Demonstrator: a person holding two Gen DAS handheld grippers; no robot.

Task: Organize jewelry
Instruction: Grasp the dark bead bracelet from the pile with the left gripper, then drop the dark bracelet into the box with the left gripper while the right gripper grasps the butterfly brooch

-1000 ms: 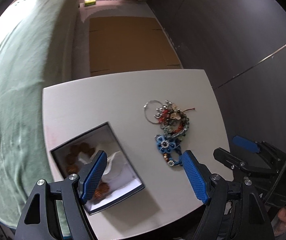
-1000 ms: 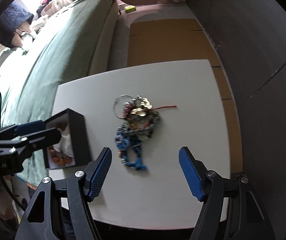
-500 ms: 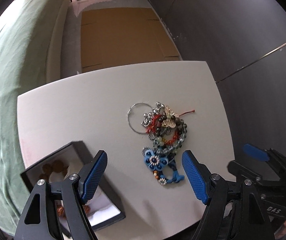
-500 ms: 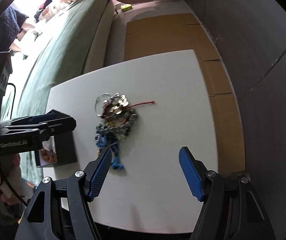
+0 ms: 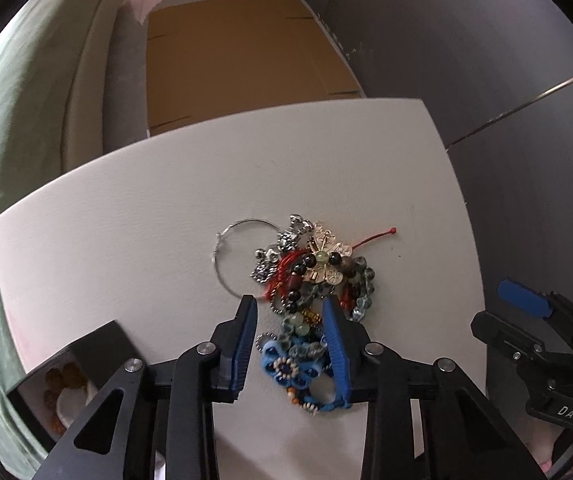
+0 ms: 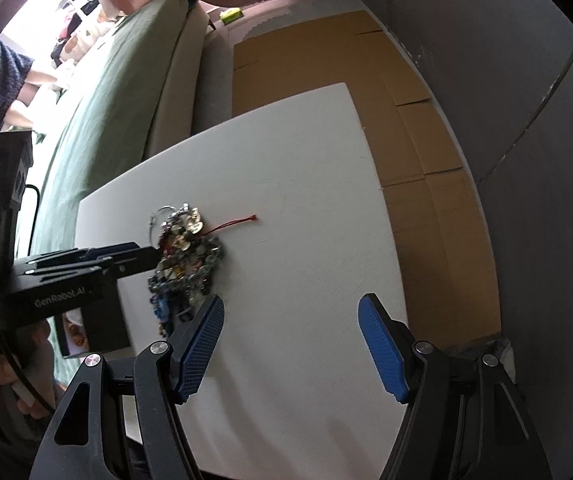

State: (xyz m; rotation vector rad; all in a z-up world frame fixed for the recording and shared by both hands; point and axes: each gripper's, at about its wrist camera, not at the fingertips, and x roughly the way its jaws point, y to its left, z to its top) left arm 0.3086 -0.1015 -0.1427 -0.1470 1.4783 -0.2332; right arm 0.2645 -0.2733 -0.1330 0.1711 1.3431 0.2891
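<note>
Tangled jewelry pile (image 5: 310,280) lies mid-surface (image 5: 126,220). Left gripper (image 5: 290,320) brackets its blue beaded flower piece (image 5: 292,366), jaws narrowed, contact unconfirmed. Right gripper (image 6: 290,344) gapes, holding nothing. Risk: interlocked strands drag the whole pile. Jewelry box (image 5: 66,376) nearby.

Left claw (image 5: 289,312) half-closed and lowered; right claw (image 6: 290,312) gapes wide.

A white table (image 5: 126,216) stood in the near field. Brown cardboard (image 5: 238,52) lay beyond it, with a green sofa (image 6: 118,92) at left.
</note>
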